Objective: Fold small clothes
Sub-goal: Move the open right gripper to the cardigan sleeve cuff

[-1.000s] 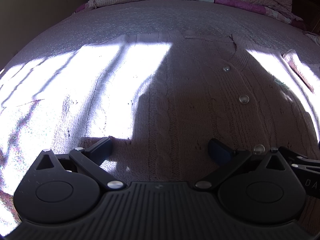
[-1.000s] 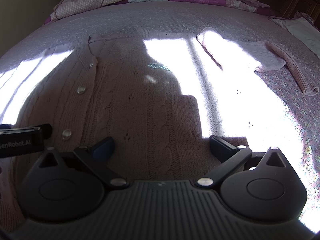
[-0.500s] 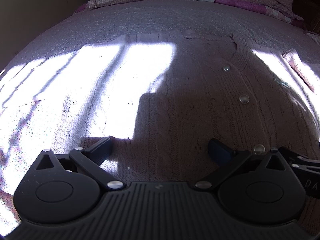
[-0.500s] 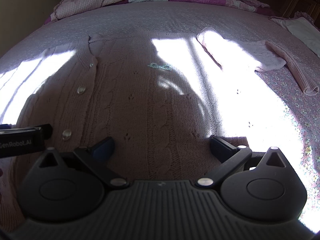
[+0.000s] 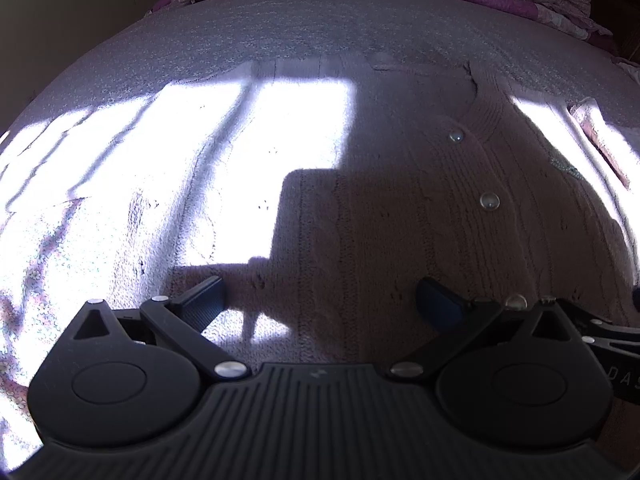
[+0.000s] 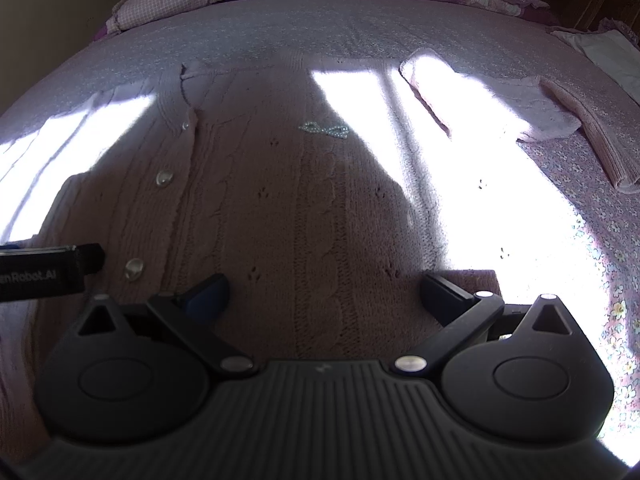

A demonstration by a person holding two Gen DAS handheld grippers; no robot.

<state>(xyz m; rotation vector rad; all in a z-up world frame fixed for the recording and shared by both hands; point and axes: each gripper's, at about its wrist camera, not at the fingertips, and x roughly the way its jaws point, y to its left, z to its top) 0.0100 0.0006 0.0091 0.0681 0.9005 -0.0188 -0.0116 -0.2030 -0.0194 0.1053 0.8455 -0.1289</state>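
Lying flat, cable-knit pink cardigan (image 6: 304, 208) with round buttons (image 6: 163, 178) faces both wide-open claws (image 5: 318, 300) (image 6: 324, 294).

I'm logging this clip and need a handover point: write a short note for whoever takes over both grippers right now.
Left gripper: open, holding nothing, low over the cardigan's hem.
Right gripper: open, empty, beside it over the same hem.
The pink knit cardigan lies flat and buttoned on the bedspread, hem toward you. Its sleeve stretches out to the right. A small bead bow sits on the chest.
Done: garment spread out; no fold visible.
Left: fold the sleeves in, then fold the body, probably starting from the hem.
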